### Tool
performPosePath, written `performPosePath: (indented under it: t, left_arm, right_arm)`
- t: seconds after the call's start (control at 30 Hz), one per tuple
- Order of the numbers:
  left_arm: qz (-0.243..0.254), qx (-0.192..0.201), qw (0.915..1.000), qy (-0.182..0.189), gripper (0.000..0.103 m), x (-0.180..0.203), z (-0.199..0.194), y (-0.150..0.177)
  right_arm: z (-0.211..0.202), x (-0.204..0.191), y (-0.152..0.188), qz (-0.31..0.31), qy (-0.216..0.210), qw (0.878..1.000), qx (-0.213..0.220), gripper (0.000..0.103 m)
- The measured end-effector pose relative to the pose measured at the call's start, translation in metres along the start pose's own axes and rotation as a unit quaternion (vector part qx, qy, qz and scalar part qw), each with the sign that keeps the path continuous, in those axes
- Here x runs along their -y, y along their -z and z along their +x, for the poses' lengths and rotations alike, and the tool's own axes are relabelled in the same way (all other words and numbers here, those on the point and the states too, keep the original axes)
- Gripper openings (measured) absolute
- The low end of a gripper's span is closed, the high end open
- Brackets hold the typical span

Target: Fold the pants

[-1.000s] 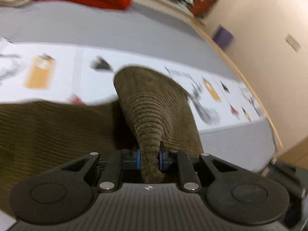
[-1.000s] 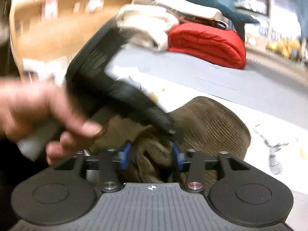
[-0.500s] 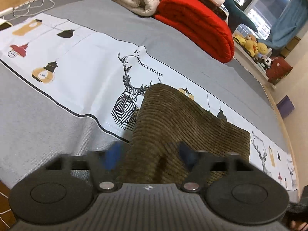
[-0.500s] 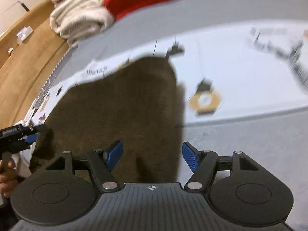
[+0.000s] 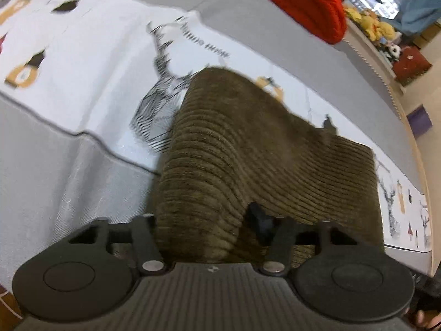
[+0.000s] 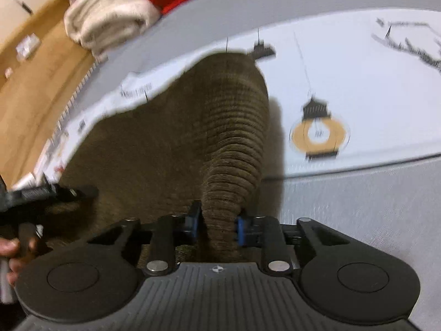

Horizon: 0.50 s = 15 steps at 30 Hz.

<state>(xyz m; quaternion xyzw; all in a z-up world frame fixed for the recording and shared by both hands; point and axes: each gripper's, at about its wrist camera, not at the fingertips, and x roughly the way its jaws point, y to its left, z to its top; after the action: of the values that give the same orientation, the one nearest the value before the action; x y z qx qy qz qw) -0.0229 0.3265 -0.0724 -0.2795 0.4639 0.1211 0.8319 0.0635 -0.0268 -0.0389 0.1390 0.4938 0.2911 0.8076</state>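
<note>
The olive-brown corduroy pants (image 5: 248, 149) lie folded on the grey and white printed bed cover (image 5: 91, 63). My left gripper (image 5: 204, 229) has its jaws wide apart, with a raised ridge of the pants between them. The left fingertip is hidden behind the cloth. My right gripper (image 6: 217, 223) is shut on a bunched edge of the pants (image 6: 226, 143), with the blue pads pressed against both sides of the fold. The left gripper (image 6: 46, 193) and the hand holding it show at the left of the right wrist view.
A red folded blanket (image 5: 289, 2) and a cream blanket (image 6: 110, 16) lie at the far side of the bed. Soft toys (image 5: 369, 24) sit beyond the bed. Wooden floor (image 6: 35, 77) lies past the bed's edge.
Both grippers opened half a second ago. Since then the right gripper has shut on an edge of the pants. The left gripper has moved closer over the cloth, still open.
</note>
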Motion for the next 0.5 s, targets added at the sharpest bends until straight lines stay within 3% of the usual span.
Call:
performPosePath:
  t: [0.1,0.27,0.43,0.5]
  left_arm:
    - [0.003,0.001,0.9994,0.036,0.042,0.024,0.003,0.001]
    - [0.05,-0.022,0.9941,0.094,0.042,0.1,0.026,0.015]
    - [0.093,-0.05,0.9812,0.162,0.043,0.17,0.051,0.038]
    - [0.124,-0.039,0.981,0.144,0.05,0.186,0.055,0.046]
  right_arm:
    - [-0.027,0.009,-0.01,-0.001,-0.002,0.999,0.04,0.022]
    - [-0.075,0.053,-0.016,0.027,0.042,0.994,0.1,0.021]
    - [-0.125,0.112,-0.016,0.064,0.127,0.976,0.166,0.019]
    - [-0.141,0.134,-0.015,0.078,0.169,0.964,0.19,0.02]
